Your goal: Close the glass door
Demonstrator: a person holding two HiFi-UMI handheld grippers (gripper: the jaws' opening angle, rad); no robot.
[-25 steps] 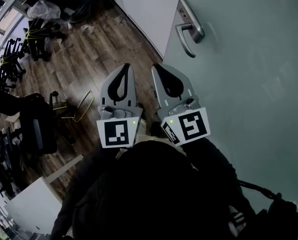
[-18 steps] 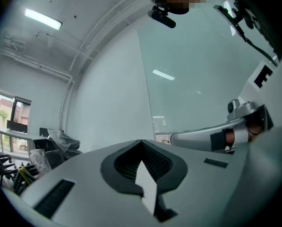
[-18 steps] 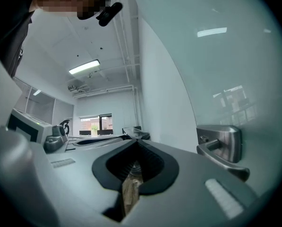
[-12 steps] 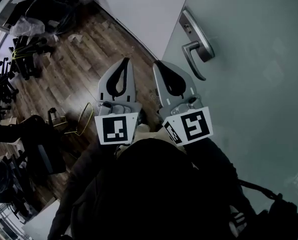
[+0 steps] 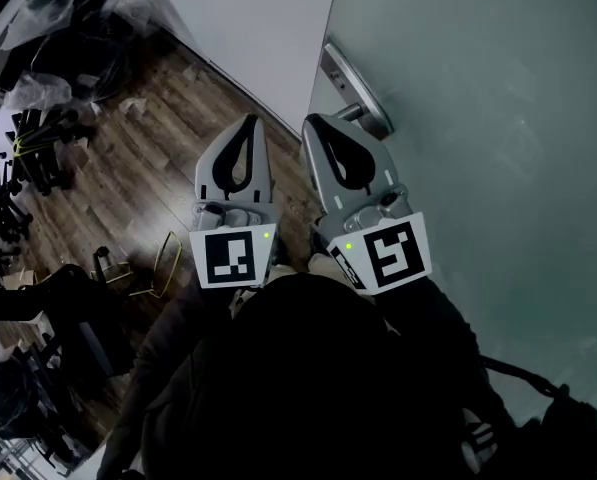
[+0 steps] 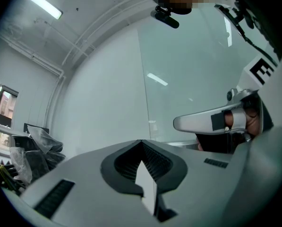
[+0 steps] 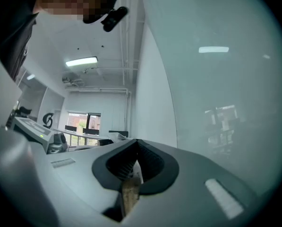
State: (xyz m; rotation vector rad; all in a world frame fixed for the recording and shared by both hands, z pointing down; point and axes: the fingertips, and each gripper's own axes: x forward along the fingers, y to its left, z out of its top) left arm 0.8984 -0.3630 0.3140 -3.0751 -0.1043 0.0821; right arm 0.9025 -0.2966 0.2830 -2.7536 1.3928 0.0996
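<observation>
The frosted glass door fills the right half of the head view, its free edge running down from the top centre beside a white wall. Its metal handle sits on the door just above centre of the frame, the lower part of the lever hidden behind the right hand-held gripper. This gripper points up the frame, its tip close under the handle plate at the door's edge; whether it touches the lever cannot be told. In its own view the two jaws are pressed together at the tip with nothing between them, and the glass takes up the right of that frame, with a lit room and a window to the left. The left hand-held gripper lies just beside it, to the left, over the wooden floor; its jaws too are pressed together and empty. In the left gripper view the lever juts leftward at the right middle of the frame, in front of the glass. Each gripper's marker cube shows a small green light. A dark sleeve fills the lower centre of the head view. Black chairs crowd the left edge, and plastic-wrapped clutter lies at upper left.
</observation>
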